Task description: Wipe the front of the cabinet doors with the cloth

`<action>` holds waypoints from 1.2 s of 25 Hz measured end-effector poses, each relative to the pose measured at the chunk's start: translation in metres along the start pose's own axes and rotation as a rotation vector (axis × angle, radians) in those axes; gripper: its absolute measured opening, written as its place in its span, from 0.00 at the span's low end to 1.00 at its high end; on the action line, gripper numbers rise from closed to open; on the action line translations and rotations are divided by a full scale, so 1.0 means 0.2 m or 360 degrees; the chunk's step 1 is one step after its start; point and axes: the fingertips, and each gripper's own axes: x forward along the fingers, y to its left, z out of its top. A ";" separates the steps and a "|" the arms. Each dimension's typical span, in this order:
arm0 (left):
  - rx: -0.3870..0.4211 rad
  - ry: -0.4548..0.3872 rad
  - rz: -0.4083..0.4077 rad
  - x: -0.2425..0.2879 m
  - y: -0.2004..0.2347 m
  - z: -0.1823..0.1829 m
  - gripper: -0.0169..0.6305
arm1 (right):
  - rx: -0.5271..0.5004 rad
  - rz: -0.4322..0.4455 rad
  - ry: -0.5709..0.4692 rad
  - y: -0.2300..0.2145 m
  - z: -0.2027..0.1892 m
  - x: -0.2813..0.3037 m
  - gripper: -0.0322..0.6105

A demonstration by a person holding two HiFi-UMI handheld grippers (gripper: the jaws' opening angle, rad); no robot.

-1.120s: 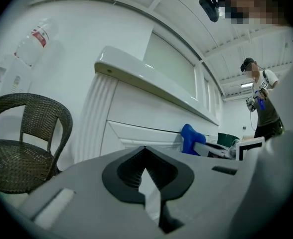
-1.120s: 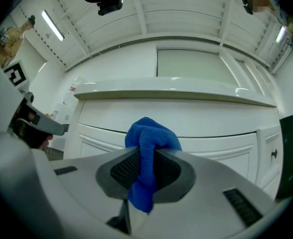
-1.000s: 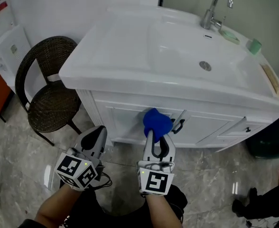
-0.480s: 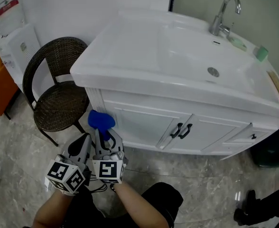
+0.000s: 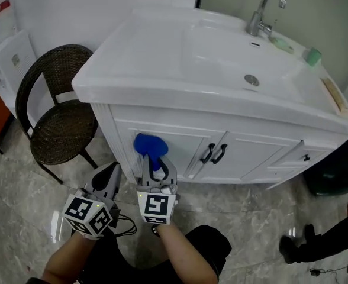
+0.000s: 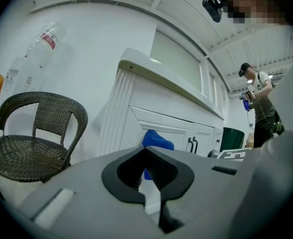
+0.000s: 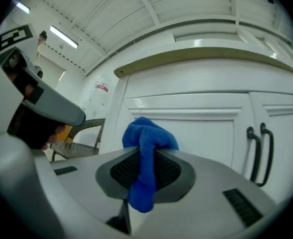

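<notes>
The jaws of the right gripper (image 7: 145,156) are clenched on a blue cloth (image 7: 149,138), which bunches out past their tips and hangs down a little behind them. The jaws of the left gripper (image 6: 147,156) are pressed together with nothing in them. It hangs low, further from the door handles (image 5: 214,154) than the right gripper and set back from the cabinet, so the right hand is the nearer one and the one doing the wiping.

The cloth wad points straight ahead at the left cabinet door (image 5: 183,144), at its upper part on the side away from the handles. It is at the panel or just off it; contact cannot be confirmed. The door's unwiped width seems to run from the cloth toward the handles, so the next stroke likely goes that way, then on to the right door (image 5: 251,158) beyond them.

A wicker chair (image 5: 58,117) stands well past the cabinet's corner, on the far side from the handles. Above the handles lie the white basin top (image 5: 162,58) and faucet (image 5: 263,7).
</notes>
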 end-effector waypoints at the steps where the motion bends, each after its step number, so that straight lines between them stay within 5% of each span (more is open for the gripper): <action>1: 0.0006 -0.0004 -0.0032 0.03 -0.03 0.00 0.03 | -0.0011 -0.0049 0.0013 -0.08 0.00 -0.02 0.12; 10: 0.0019 0.0003 -0.0262 0.22 -0.35 -0.03 0.03 | -0.0044 -0.0416 0.0079 -0.61 -0.01 -0.27 0.12; 16: 0.0033 0.0006 -0.0270 0.21 -0.37 -0.04 0.03 | -0.0020 -0.0464 0.0071 -0.65 -0.03 -0.34 0.12; 22: 0.0036 -0.0013 -0.0128 0.12 -0.17 0.00 0.03 | 0.0037 -0.0265 -0.0015 -0.41 0.03 -0.23 0.12; 30: 0.0084 -0.0013 0.0045 -0.04 0.13 0.04 0.03 | -0.0031 0.0212 0.0028 0.21 0.02 -0.01 0.12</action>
